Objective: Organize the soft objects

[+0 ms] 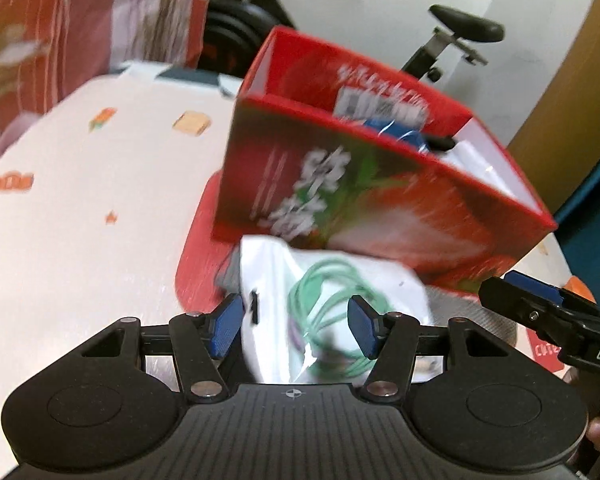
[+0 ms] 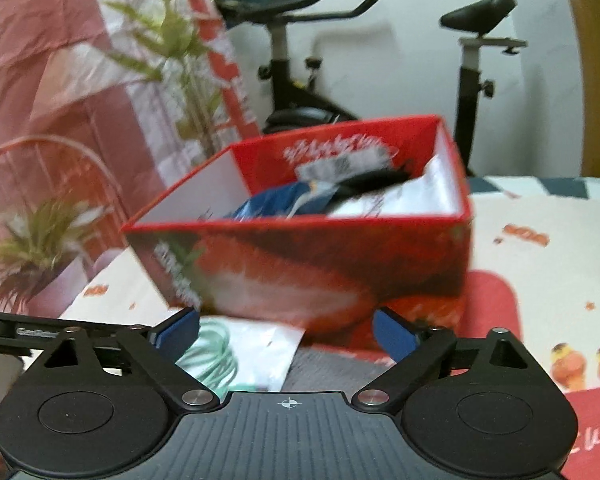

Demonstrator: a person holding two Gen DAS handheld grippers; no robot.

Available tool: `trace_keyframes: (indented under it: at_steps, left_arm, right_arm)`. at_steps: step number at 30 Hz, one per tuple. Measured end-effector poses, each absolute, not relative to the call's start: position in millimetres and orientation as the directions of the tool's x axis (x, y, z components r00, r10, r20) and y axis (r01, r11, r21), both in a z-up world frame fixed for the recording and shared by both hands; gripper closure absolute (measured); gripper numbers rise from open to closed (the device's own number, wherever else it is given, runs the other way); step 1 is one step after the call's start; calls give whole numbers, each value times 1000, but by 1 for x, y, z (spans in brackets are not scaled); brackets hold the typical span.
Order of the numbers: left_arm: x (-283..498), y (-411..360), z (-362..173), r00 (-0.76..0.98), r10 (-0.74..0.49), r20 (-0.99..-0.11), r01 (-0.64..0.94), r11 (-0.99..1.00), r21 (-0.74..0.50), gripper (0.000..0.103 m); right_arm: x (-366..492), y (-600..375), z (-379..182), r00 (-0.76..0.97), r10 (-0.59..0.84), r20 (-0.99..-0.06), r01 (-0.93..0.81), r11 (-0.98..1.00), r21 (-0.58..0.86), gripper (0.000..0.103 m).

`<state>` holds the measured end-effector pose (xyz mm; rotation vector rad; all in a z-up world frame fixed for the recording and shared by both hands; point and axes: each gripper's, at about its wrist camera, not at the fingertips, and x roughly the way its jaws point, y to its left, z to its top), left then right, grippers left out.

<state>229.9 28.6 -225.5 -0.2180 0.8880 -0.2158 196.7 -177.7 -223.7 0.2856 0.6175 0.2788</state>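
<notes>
Between the blue pads of the left gripper (image 1: 296,326) sits a white packet (image 1: 320,312) with a coil of green cord (image 1: 332,300) inside; the jaws stand about half apart, each pad close against a side of the packet, though blur keeps me from telling whether they press on it. Packet lies on a grey cloth (image 1: 460,312), just in front of the red box (image 1: 380,208). Right gripper (image 2: 286,332) comes in from the right side, angled down over the same grey cloth, jaws wide with nothing between them; packet's corner shows under its left pad. Behind, the red box stands open on a red mat (image 1: 196,264), already holding a blue item (image 2: 276,200), something black and white wrapping. Beyond that, white patterned tablecloth (image 1: 80,200), an exercise bike (image 2: 292,80), pink curtain. Step in hand, as I judge it: picking up the packet for the box. Next move calls for a firm close on the slippery wrapper, then a lift clear of the box's near wall.
</notes>
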Motion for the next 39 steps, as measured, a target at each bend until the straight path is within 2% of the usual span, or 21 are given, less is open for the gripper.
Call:
trace_keyframes:
  at_steps: [4,6,11,22,30,39]
  left_arm:
    - [231,35,-230,607,-246,-756,62,963,-264,44]
    - [231,38,-231,608,-247,-755,57,962,-268,49]
    - [232,38,-232,612,-259,-747,70,959,-276,51]
    - [235,32,-236,603,-272,-750,87,957,-277,51]
    - [237,33,-238,600,-279,-750,82,954,-289,50]
    - [239,34,-240,600,-284,-748,78,951,-298,49]
  right_arm:
    - [198,-167,-234,741,384,-552,-200,910,364,29]
    - [200,-166,-240,721,401,-565,-199,901,385,38]
    - [207,-166,-252,679,434,-592,-197,885,422,48]
    - [215,-160,-270,633,449,-631,-194,881,432,49]
    - [216,-156,-268,641,448,-624,-219,885,411,62]
    - [220,-158,-272,619,478,-624,-215,866,450,60]
